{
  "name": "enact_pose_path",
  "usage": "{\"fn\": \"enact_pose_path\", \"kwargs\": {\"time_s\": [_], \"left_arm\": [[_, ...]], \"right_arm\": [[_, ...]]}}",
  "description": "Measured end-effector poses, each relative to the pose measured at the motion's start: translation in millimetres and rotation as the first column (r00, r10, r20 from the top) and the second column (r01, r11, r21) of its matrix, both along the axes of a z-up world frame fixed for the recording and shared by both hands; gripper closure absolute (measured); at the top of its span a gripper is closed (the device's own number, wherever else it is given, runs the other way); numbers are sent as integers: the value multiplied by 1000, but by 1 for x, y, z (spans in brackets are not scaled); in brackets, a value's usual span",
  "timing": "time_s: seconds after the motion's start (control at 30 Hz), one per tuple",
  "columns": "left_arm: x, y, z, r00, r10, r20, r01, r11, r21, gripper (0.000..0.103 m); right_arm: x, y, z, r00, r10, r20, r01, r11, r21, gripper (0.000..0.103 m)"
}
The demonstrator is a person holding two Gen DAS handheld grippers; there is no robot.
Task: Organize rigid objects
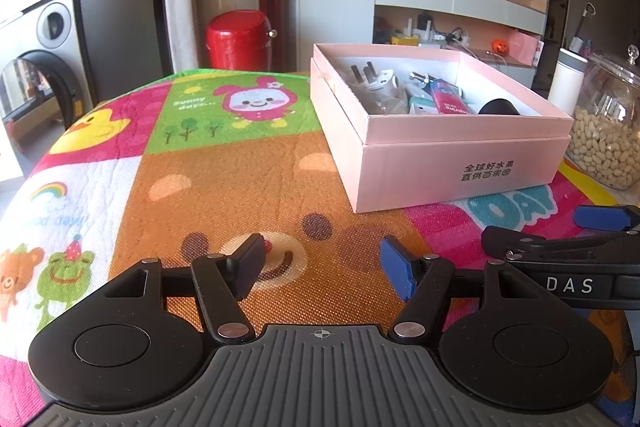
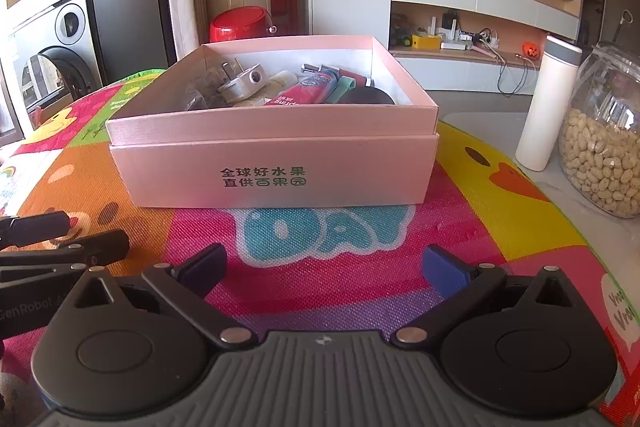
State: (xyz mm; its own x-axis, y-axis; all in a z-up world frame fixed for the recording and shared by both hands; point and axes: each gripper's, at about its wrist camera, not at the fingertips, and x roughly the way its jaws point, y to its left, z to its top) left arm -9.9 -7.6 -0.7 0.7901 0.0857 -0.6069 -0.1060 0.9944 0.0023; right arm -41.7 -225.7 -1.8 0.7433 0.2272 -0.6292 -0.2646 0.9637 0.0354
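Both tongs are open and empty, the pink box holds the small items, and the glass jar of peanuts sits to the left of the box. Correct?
Not quite: the right wrist view shows the glass jar of peanuts to the right of the pink box, beside a white bottle. The left tongs and right tongs are open and empty.

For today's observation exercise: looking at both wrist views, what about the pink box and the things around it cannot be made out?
- Pink box contents: in both views its near wall hides the lower layer; only the white plug, the red tube and a dark round item show.
- Glass jar: cut off by the right edge of the right wrist view.
- Shelf clutter under the TV: too small to identify.
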Motion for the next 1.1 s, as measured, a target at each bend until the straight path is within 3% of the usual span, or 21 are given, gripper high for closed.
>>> {"fn": "enact_pose_path", "kwargs": {"time_s": [1.1], "left_arm": [[1,-2,1,1000,-1,-2,1,1000,15,33]], "right_arm": [[-1,0,-1,1000,1,3,-1,1000,-1,0]]}}
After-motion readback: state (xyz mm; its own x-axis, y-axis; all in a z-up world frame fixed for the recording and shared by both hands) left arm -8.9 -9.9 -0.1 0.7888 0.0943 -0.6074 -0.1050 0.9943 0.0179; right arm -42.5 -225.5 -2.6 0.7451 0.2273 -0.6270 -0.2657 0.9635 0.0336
